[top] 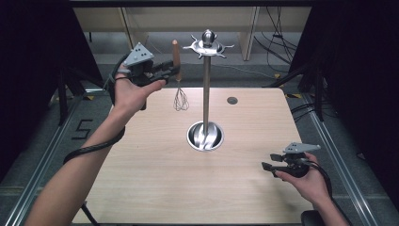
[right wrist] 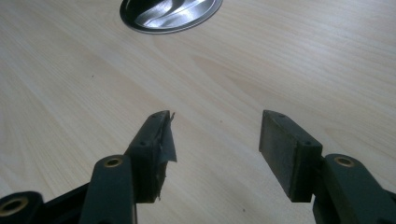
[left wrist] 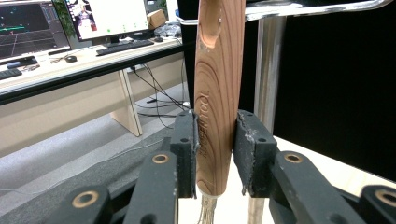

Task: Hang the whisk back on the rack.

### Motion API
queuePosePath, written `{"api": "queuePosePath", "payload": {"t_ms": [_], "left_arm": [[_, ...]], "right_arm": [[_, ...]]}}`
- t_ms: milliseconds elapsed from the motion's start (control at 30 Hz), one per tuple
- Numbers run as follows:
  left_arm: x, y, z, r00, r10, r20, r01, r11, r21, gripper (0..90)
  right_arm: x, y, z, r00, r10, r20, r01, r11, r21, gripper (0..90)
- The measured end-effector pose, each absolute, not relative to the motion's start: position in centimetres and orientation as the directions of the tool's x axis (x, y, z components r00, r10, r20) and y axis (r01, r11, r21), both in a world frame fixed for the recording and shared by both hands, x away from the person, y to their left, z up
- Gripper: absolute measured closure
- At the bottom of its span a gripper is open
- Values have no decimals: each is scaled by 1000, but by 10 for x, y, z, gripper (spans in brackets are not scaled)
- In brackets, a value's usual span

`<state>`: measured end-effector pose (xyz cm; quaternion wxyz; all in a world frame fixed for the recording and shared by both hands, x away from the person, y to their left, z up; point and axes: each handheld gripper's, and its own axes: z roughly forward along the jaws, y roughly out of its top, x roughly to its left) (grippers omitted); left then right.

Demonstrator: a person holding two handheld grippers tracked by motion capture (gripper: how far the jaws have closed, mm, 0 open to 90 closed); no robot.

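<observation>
The left tongs point(top: 171, 70) are raised well above the surface point(top: 155, 179), held up in the person's left hand point(top: 134, 92), and they are pinching the wooden handle of a whisk point(top: 177, 66). In the left gripper view, the two black jaws press against opposite sides of that handle point(left wrist: 217, 93) near its lower end, with the handle standing upright between them and rising past their tips. The wire loops of the whisk point(top: 181, 100) hang straight below the tongs, clear of the surface. Just beyond the left tongs stands a tall metal utensil stand point(top: 206, 89): its pole rises from a round shiny base point(top: 205, 136) on the surface, and its hooked crown point(top: 208, 45) sits level with the top of the whisk handle, a little to the side of it and not touching it as far as the high view shows. In the left gripper view the pole point(left wrist: 267, 70) shows directly behind the handle. The right tongs point(top: 272, 161) are held low over the surface near its right edge, in the person's right hand point(top: 308, 181), well apart from the stand. Their jaws are spread wide with nothing between them, and bare wood point(right wrist: 219, 93) lies ahead of them, with the stand's base point(right wrist: 170, 14) farther off.
</observation>
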<state>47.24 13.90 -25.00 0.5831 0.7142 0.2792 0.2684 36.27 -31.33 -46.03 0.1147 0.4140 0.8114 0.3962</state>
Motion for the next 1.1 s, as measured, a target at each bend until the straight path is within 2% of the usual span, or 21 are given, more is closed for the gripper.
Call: {"api": "queuePosePath", "payload": {"t_ms": [1100], "left_arm": [[479, 133, -248, 704, 707, 68, 90, -184, 979, 700]], "right_arm": [[363, -314, -461, -634, 762, 134, 573, 347, 742, 445]]}}
